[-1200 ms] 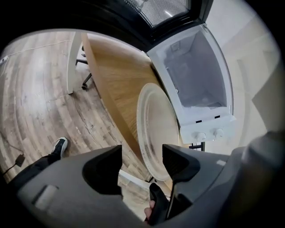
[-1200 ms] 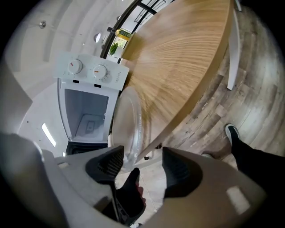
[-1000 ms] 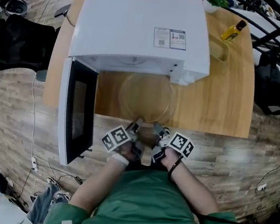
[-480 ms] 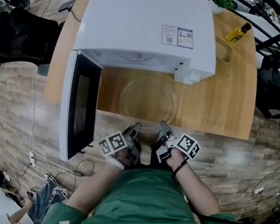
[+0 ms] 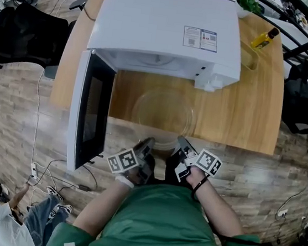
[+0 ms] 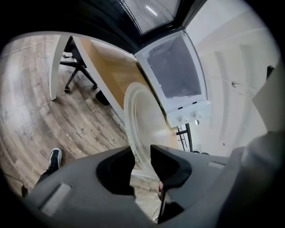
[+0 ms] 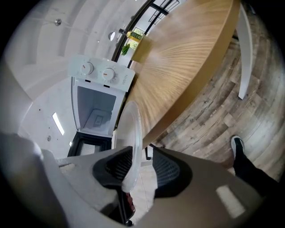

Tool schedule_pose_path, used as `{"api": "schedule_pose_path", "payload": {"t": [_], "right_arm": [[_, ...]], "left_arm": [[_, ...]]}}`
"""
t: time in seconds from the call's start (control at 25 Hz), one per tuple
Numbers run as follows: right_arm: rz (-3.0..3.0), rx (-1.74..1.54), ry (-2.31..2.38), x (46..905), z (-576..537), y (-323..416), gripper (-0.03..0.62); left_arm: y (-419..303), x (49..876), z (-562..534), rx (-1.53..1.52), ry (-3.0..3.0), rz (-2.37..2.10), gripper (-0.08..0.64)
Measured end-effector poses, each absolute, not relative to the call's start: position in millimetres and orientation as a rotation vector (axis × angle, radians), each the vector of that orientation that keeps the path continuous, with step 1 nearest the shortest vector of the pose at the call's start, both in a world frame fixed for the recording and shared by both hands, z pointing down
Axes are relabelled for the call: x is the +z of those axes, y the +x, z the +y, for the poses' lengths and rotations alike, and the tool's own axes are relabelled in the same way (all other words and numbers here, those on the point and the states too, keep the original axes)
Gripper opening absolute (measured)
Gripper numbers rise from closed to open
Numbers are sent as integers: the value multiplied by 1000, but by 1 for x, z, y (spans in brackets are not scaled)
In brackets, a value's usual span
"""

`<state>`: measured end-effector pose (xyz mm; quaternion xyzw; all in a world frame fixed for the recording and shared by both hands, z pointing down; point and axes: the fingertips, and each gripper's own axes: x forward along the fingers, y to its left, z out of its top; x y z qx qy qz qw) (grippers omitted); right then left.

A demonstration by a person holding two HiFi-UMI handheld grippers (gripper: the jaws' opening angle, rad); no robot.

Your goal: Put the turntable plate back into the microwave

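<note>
One glass turntable plate [image 5: 163, 112] lies on the wooden table [image 5: 244, 114] before one microwave [image 5: 165, 29], door [image 5: 90, 117] open at left. Two grippers are at its near rim, jaws just closing: left gripper [image 5: 146, 144] pinches it, right gripper [image 5: 180, 145] straddles it, gap on one side. Only the right gripper view shows two dials [image 7: 95, 71]; only the head view one yellow bottle [image 5: 263, 38].

The microwave [image 5: 166, 26] is white with a black door window [image 5: 91, 112], the turntable plate [image 5: 163, 112] clear, the table [image 5: 245, 108] pale wood-grain, the floor [image 5: 11, 107] grey-brown planks, the shirt [image 5: 163, 226] green, and the left gripper [image 5: 147, 143] and right gripper [image 5: 180, 141] bear black-and-white square markers
</note>
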<state>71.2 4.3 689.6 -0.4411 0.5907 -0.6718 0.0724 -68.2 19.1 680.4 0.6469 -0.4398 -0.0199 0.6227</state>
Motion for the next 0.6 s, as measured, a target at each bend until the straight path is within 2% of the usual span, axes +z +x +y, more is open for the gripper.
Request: {"api": "schedule_pose_path", "payload": {"t": [0.12, 0.16, 0.2, 0.6], "right_arm": [[1790, -2016, -1309, 688, 10, 70, 144], [1799, -2012, -1290, 685, 11, 68, 123], [1805, -2009, -1267, 683, 12, 67, 69], [1864, -1956, -1214, 649, 23, 64, 58]], "left_arm": [[-69, 681, 25, -42, 1481, -1006, 120], [-70, 680, 27, -43, 1478, -1006, 118], [-70, 680, 29, -45, 1478, -1006, 117], [-76, 639, 35, -121, 1557, -1025, 110]]}}
